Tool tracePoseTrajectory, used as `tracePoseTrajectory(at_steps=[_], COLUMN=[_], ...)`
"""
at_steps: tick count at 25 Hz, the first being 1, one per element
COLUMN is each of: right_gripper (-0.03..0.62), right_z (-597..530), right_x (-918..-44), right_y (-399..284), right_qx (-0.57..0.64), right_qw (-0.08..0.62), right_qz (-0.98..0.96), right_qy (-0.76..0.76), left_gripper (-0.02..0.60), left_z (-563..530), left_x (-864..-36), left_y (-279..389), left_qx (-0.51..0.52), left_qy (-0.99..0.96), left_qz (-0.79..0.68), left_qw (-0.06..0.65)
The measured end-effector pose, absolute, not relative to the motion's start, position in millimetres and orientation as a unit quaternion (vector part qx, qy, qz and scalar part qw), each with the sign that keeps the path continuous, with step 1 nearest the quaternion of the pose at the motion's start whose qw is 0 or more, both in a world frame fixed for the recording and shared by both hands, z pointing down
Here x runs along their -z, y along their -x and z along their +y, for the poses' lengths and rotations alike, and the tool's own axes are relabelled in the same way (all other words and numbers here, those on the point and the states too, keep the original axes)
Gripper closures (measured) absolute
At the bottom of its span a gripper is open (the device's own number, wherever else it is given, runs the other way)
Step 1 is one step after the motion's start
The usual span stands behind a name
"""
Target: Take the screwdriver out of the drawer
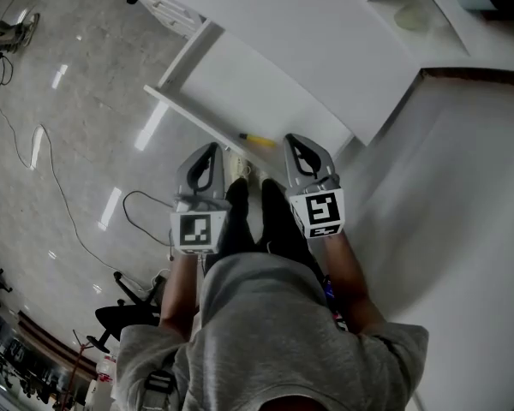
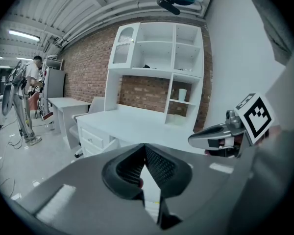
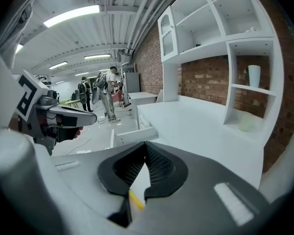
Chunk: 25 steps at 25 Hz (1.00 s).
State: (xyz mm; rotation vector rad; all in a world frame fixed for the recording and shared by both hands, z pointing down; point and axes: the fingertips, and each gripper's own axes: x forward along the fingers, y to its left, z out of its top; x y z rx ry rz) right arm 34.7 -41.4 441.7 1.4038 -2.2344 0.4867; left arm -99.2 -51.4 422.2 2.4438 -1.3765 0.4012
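Observation:
The white drawer (image 1: 182, 108) stands pulled out from under the desk (image 1: 325, 32). A yellow-handled screwdriver (image 1: 257, 139) lies in its near corner. Both grippers hover side by side just short of the drawer's near edge. My left gripper (image 1: 212, 149) is to the left of the screwdriver with its jaws closed and nothing between them (image 2: 145, 147). My right gripper (image 1: 294, 140) is just right of the handle, also shut and empty (image 3: 146, 145). In the right gripper view the yellow handle (image 3: 135, 200) shows below the jaws.
A shelf unit (image 2: 159, 58) stands on the desk's back, holding a cup (image 3: 254, 75). A second desk and chair (image 2: 83, 119) stand to the left. Cables (image 1: 34, 148) trail over the glossy floor. People stand far off (image 3: 108, 89).

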Motion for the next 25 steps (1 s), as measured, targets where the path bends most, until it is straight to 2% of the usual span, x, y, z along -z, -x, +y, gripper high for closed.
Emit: tracePoseTrajectory(at_steps=[25], right_gripper=[0.591], right_z=[-36.4], right_x=[-606.5], right_y=[-9.9], right_qx=[-0.219], right_qw=[0.34], right_qz=[-0.846], right_qy=[-0.347], left_gripper=[0.57], left_z=[-44.7], left_x=[-545.7], left_y=[100.6], left_qx=[-0.165], left_qy=[-0.798], left_qz=[-0.528], left_qw=[0.24])
